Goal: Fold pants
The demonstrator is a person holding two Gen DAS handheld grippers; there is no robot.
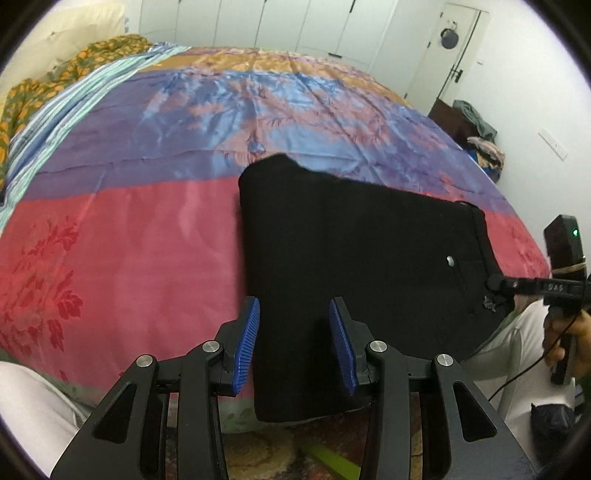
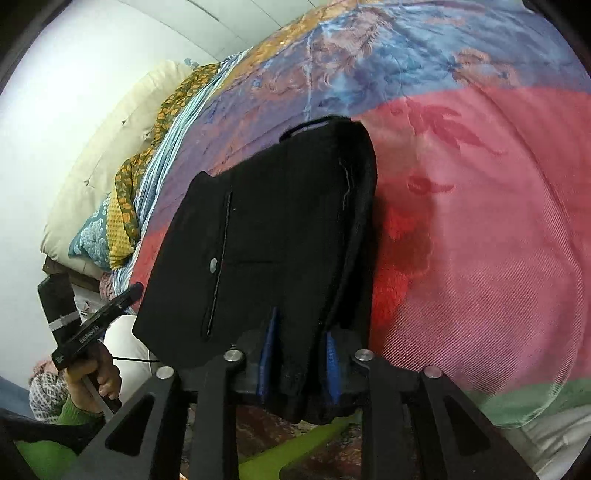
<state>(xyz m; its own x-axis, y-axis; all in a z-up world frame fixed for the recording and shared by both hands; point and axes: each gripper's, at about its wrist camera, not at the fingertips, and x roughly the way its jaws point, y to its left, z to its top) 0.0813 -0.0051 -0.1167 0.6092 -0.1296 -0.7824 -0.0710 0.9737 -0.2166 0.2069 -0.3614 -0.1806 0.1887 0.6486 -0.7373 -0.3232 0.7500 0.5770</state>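
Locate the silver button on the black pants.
In the left wrist view the silver button sits right of centre on the black pants, near their right-hand edge, on the bedspread's red band.

Glossy satin bedspread [image 1: 122, 236] in bands of red, purple, blue and gold across the bed, a rumpled orange-and-green floral blanket [image 1: 92, 55] beside a cream pillow [image 2: 110, 147] at its head, white panelled wardrobe doors [image 1: 295, 26] behind, heaped clothes [image 1: 484, 144] in the corner.
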